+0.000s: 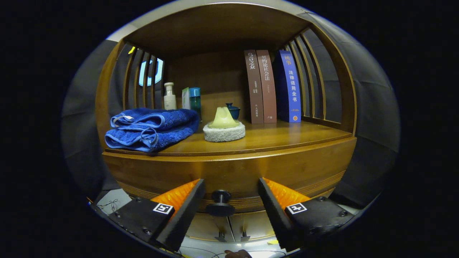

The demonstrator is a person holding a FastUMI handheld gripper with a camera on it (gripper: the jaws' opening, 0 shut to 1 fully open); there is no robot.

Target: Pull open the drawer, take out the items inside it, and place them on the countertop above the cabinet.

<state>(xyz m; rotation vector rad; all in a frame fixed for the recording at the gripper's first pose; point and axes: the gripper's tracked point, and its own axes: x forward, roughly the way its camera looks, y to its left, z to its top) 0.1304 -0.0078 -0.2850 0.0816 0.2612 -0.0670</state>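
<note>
The gripper (231,200) is released, its fingers on both sides of the drawer knob (220,202) without touching; closing off-centre, it may slip off the small knob

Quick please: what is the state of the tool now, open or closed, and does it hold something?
Tool: open, holding nothing; the drawer knob sits between its fingers, and neither finger touches it.

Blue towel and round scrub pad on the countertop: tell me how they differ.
The blue towel is folded flat in layers; the round scrub pad is a pale disc with a yellowish peaked handle. The towel is wider and lies left of the pad. Both rest on the countertop, beyond the open gripper flanking the drawer knob.
</note>
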